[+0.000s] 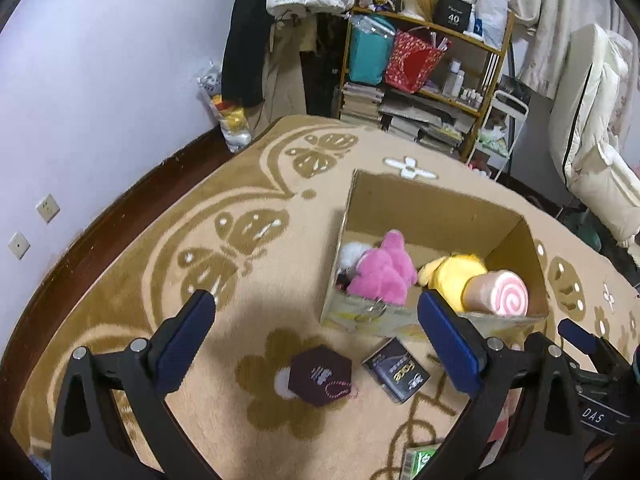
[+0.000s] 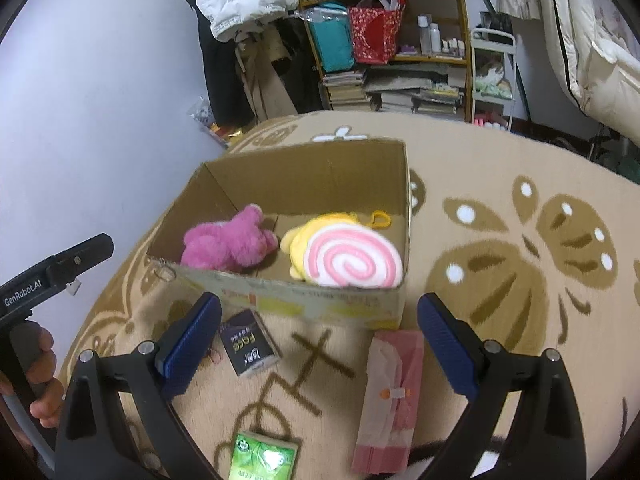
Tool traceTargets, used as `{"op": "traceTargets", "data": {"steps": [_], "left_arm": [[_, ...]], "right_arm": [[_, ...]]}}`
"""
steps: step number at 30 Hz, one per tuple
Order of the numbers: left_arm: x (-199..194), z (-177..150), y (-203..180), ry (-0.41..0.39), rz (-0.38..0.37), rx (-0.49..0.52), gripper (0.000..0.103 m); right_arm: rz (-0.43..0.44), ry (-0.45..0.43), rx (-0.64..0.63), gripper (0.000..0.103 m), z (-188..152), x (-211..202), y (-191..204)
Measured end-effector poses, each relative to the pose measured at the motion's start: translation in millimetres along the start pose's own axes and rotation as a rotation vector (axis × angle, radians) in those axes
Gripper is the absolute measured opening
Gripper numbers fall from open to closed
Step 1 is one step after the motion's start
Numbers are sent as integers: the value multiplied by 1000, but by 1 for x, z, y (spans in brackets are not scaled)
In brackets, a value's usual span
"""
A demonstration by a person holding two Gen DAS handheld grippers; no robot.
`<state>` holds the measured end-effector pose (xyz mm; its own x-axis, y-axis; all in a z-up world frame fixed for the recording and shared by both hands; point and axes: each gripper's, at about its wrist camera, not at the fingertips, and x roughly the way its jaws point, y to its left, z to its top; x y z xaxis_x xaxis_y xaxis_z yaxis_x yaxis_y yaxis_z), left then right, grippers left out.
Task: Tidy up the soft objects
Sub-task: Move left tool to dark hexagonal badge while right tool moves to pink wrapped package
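Note:
An open cardboard box (image 1: 436, 200) (image 2: 304, 168) stands on the carpet. Inside lie a pink plush (image 1: 384, 268) (image 2: 228, 242), a yellow plush (image 1: 454, 274) (image 2: 294, 240), a pink-and-white swirl roll plush (image 1: 500, 292) (image 2: 354, 260) and a white plush (image 1: 352, 254). My left gripper (image 1: 316, 304) is open and empty, above the carpet in front of the box. My right gripper (image 2: 320, 308) is open and empty, just before the box's near wall. The left gripper's body also shows in the right wrist view (image 2: 56, 272).
On the carpet in front of the box lie a dark hexagonal box (image 1: 320, 374), a black tissue pack (image 1: 394, 368) (image 2: 248, 344), a pink packet (image 2: 392, 396) and a green pack (image 2: 264, 458). A cluttered shelf (image 1: 424, 68) and hanging coats stand behind.

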<state>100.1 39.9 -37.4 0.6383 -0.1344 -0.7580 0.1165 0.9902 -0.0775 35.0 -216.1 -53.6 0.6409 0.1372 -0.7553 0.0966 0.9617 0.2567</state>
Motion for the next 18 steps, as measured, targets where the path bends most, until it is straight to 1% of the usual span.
{"op": "traceTargets", "data": {"steps": [2,6,14,18], "left_arm": [[3,-5,2,12,12,5,100],[12,-16,4,67,4,0,100],[34,-34,7,155,28,1,100],[42,-40,6,163,51,26,100]], "right_arm": [[-3,14,8,103,-5,2,-1],[-16,47,15,103,-14,8,-4],[-32,106,62,103,-26,20,-14],[-44,141,79,103,-33,30,-20]]}}
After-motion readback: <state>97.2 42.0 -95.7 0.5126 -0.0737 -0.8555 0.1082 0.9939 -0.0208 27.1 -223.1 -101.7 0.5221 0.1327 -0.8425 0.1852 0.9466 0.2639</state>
